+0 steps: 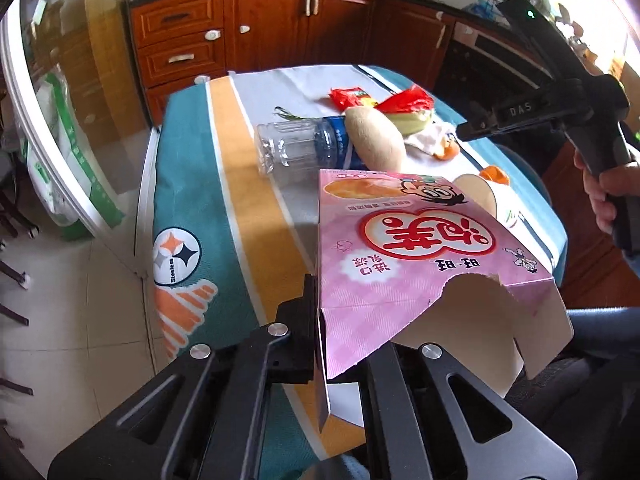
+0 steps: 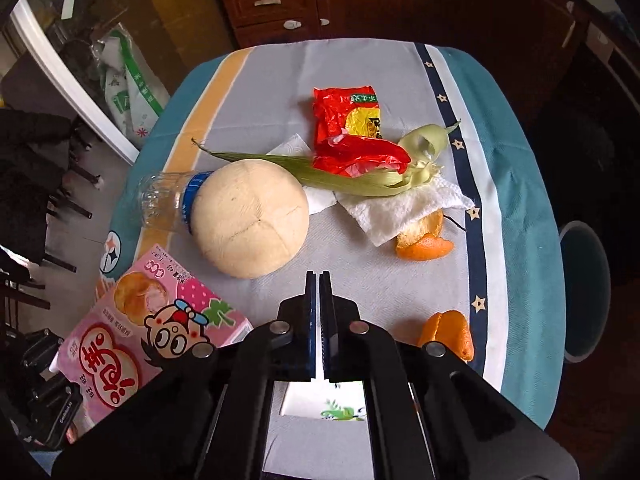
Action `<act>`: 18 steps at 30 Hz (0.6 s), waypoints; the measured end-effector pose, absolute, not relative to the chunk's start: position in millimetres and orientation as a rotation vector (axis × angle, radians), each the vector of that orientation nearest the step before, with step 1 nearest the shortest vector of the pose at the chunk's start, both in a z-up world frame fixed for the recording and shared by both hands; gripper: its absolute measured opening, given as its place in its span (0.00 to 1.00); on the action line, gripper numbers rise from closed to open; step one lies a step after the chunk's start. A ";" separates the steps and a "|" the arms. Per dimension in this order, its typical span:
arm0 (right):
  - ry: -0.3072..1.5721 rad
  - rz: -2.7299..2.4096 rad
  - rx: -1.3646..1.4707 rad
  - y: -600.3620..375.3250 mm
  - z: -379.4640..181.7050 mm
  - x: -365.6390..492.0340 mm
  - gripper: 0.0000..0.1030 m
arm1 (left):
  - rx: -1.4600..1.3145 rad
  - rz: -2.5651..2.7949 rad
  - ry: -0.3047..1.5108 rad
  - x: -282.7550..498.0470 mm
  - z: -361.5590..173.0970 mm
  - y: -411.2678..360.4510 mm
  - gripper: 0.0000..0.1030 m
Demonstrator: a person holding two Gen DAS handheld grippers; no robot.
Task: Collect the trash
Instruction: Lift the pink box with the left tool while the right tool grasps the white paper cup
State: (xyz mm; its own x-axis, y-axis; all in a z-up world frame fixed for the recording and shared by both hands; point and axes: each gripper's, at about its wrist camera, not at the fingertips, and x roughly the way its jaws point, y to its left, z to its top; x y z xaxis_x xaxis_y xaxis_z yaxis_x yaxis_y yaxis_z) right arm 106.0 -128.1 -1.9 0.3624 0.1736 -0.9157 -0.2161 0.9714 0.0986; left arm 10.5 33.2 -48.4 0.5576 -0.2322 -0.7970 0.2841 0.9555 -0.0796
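My left gripper is shut on the torn flap of a pink snack box and holds it over the table's near edge; the box also shows in the right wrist view. My right gripper is shut and empty above the table, just in front of a round peeled coconut. Beside the coconut lie a clear plastic bottle, a corn husk, a red snack wrapper, a white tissue and orange peels. A paper cup sits under the right gripper.
The table wears a teal, orange and grey cloth. A teal bin stands on the floor at the table's right. Wooden cabinets run along the back. A glass door and dark chair legs are on the left.
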 end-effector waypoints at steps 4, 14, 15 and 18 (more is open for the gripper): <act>1.161 0.242 -0.050 -135.3 1.3 97.8 0.14 | 0.073 -0.289 0.948 15.3 -58.6 30.5 0.02; 1.234 0.179 -0.024 -155.4 -10.0 36.1 0.82 | 0.085 -0.287 0.965 9.1 -82.3 24.1 0.03; 1.253 0.180 -0.016 -154.3 -14.7 29.5 0.82 | 0.087 -0.291 0.963 9.0 -83.6 23.4 0.03; 1.295 0.158 -0.041 -144.7 -31.7 19.6 0.84 | 0.099 -0.306 0.953 9.1 -89.0 20.3 0.04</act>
State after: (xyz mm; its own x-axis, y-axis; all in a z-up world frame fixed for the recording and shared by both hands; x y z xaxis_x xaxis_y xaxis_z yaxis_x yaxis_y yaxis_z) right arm 19.6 -144.7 -31.7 0.2634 0.0939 -0.9601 -0.1395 0.9885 0.0584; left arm 9.1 20.3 -89.0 0.5396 -0.2135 -0.8144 0.3004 0.9525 -0.0506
